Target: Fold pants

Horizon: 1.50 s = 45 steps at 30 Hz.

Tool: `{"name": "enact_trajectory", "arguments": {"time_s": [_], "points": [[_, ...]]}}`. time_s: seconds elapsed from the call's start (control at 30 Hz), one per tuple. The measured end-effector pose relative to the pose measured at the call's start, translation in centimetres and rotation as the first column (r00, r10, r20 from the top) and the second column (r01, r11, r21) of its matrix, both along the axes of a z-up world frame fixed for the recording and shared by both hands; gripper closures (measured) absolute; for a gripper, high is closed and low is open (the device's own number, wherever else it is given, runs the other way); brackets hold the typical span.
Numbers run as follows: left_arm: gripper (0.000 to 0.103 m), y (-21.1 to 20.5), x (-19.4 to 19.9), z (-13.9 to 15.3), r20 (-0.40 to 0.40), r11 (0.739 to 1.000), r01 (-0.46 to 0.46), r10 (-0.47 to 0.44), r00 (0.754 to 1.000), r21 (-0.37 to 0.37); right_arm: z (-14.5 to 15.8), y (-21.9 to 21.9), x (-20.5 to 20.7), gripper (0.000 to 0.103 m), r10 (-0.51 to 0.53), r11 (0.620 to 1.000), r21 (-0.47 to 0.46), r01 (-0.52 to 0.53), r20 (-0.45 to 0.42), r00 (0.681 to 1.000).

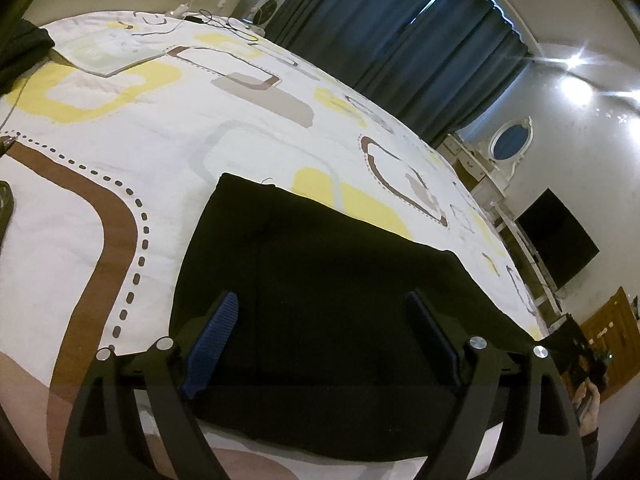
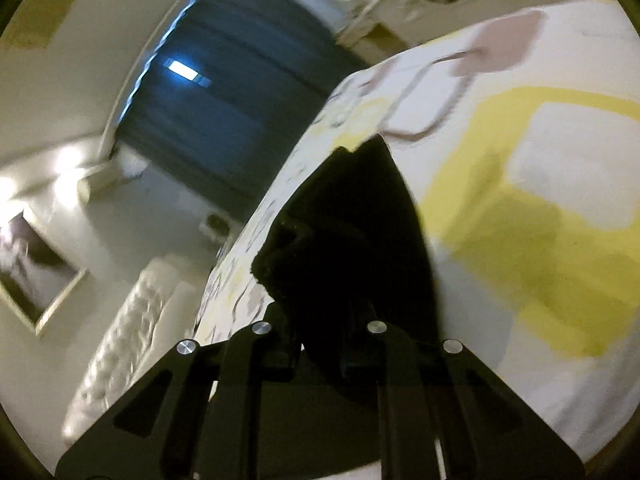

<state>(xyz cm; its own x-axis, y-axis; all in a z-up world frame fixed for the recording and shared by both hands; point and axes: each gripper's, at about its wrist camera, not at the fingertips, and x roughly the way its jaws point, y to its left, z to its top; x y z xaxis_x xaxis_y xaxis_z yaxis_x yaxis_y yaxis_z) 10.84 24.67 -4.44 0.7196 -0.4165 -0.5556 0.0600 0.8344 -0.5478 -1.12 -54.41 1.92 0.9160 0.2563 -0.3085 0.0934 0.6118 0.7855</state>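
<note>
The black pants (image 1: 320,280) lie flat on the patterned bed sheet (image 1: 160,128), folded into a broad dark panel. My left gripper (image 1: 320,320) hovers just above them with its blue-padded fingers (image 1: 216,336) spread wide and nothing between them. In the right wrist view, which is blurred, my right gripper (image 2: 324,336) has its fingers close together on a bunched part of the black pants (image 2: 352,232), lifted off the sheet (image 2: 520,160).
Dark curtains (image 1: 400,40) hang behind the bed. A white dresser with an oval mirror (image 1: 512,144) and a dark screen (image 1: 560,240) stand at right. Cables (image 1: 216,20) and a dark garment (image 1: 20,52) lie at the bed's far end. A tufted headboard (image 2: 120,340) shows at left.
</note>
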Motion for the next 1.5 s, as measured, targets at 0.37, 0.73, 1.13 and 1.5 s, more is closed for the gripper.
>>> {"name": "enact_trajectory", "arguments": {"time_s": [0.37,0.73,1.13,1.5], "points": [[0.018,0.5,0.0,-0.2,0.014,0.999,0.003,-0.003,1.0,-0.038,-1.0,16.5,6.8,0.089,0.341,0.936,-0.075,-0.345,-0.062,0.938],[0.018,0.8,0.0,-0.4,0.022,0.999,0.012,-0.011,1.0,-0.05,-3.9,26.6,7.8,0.089,0.516,0.842,-0.106,-0.529,-0.122,0.848],[0.018,0.6,-0.1,-0.5,0.023,0.999,0.016,-0.015,1.0,-0.043,-6.1,29.8,6.5,0.089,0.596,0.768,-0.133,-0.626,-0.209,0.775],[0.018,0.6,-0.1,-0.5,0.023,0.999,0.018,-0.017,1.0,-0.042,-6.4,30.9,5.5,0.083,0.634,0.714,-0.18,-0.676,-0.243,0.734]]}}
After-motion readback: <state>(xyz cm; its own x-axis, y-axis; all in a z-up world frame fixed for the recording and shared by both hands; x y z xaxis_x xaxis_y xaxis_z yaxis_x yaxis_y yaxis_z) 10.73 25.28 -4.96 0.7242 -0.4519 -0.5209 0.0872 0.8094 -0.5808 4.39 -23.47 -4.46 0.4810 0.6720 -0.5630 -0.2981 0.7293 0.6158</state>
